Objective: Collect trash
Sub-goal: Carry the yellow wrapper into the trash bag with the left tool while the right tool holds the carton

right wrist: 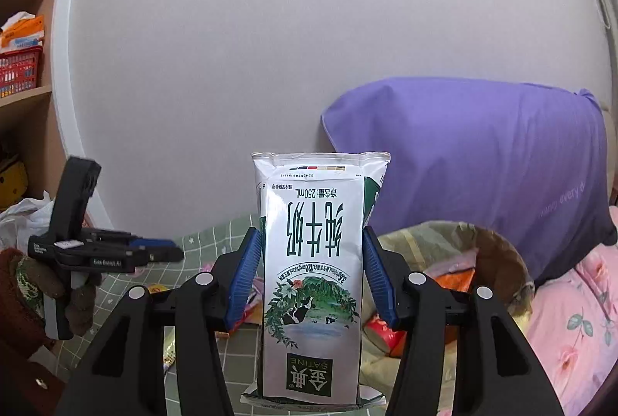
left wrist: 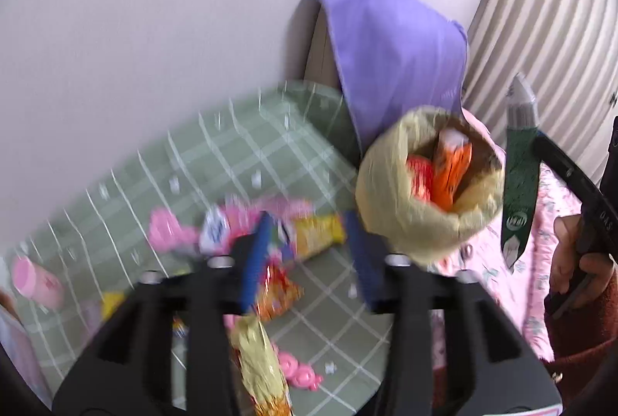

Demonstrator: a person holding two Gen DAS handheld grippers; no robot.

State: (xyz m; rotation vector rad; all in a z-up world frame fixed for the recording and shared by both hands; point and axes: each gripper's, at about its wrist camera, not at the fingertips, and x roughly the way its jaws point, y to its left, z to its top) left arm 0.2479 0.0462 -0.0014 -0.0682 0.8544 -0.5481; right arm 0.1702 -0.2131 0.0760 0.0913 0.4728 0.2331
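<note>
Right gripper (right wrist: 311, 277) clamped on an upside-down milk carton (right wrist: 313, 284), blue pads pressed against both its sides. Just beyond and below it, a lined trash bin (right wrist: 498, 261) holding wrappers. Left gripper (left wrist: 309, 253) jaws apart, nothing between them; snack wrappers (left wrist: 316, 234) lie beyond on green checked bedding (left wrist: 231, 153).

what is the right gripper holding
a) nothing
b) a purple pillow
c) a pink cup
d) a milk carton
d: in the right wrist view the right gripper has its blue pads pressed on both sides of a white and green milk carton, held upside down in front of the bin.
</note>
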